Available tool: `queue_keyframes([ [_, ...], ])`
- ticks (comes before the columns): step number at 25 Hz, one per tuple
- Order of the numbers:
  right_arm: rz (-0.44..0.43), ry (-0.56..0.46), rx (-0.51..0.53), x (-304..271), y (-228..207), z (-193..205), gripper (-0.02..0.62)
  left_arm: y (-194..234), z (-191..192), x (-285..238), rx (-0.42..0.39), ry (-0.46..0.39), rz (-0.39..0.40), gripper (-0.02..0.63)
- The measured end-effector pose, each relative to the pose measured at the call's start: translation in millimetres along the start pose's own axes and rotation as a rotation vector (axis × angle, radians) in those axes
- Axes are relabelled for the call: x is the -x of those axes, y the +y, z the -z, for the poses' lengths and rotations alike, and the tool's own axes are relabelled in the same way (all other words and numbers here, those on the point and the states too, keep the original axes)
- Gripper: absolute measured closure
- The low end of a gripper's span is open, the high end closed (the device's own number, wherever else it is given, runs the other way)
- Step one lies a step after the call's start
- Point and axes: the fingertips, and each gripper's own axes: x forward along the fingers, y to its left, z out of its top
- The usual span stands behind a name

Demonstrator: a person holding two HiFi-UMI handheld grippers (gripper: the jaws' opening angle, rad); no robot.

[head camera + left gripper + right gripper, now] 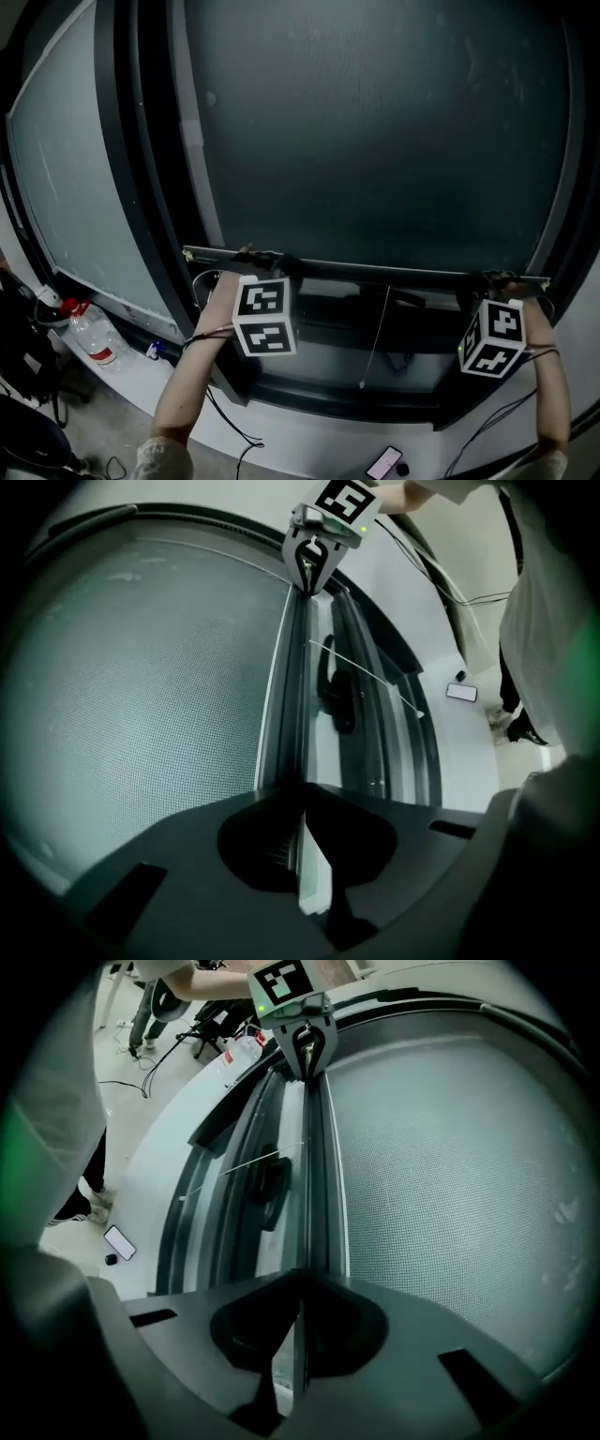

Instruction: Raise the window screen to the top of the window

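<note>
Dark-framed window (141, 187) fills view | grey mesh window screen (375, 141) drawn low, its slim metal bottom rail (375, 271) far below top | left tool (302, 855), right tool (298, 1335) each pinch rail | risk: uneven lift may skew, jam or slip it

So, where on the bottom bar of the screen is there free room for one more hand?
The bar is bare between the left gripper and the right gripper, both shut on it; a hand fits either side of the cord hanging below the middle. Outside the grippers only short ends show. The sill is crowded near the bottles.
</note>
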Motion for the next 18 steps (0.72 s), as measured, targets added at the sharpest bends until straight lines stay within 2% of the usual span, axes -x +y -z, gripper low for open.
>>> queue_keyframes([
  [6,0.223,0.020,0.013,54.7,-104.8,-3.4,0.575,102.2,-9.3,59.9,0.016,-0.027,-0.155,0.586],
  [11,0.303,0.020,0.028,85.4,-164.0,-3.3,0.575,161.7,-19.6,93.5,-0.014,-0.024,-0.257,0.586],
  [15,0.325,0.047,0.063,102.1,-193.8,-5.3,0.575,191.2,-22.8,111.8,-0.049,-0.017,-0.309,0.586],
  [18,0.373,0.046,0.060,120.0,-223.3,-7.4,0.575,220.3,-25.5,130.9,-0.079,-0.018,-0.389,0.588],
])
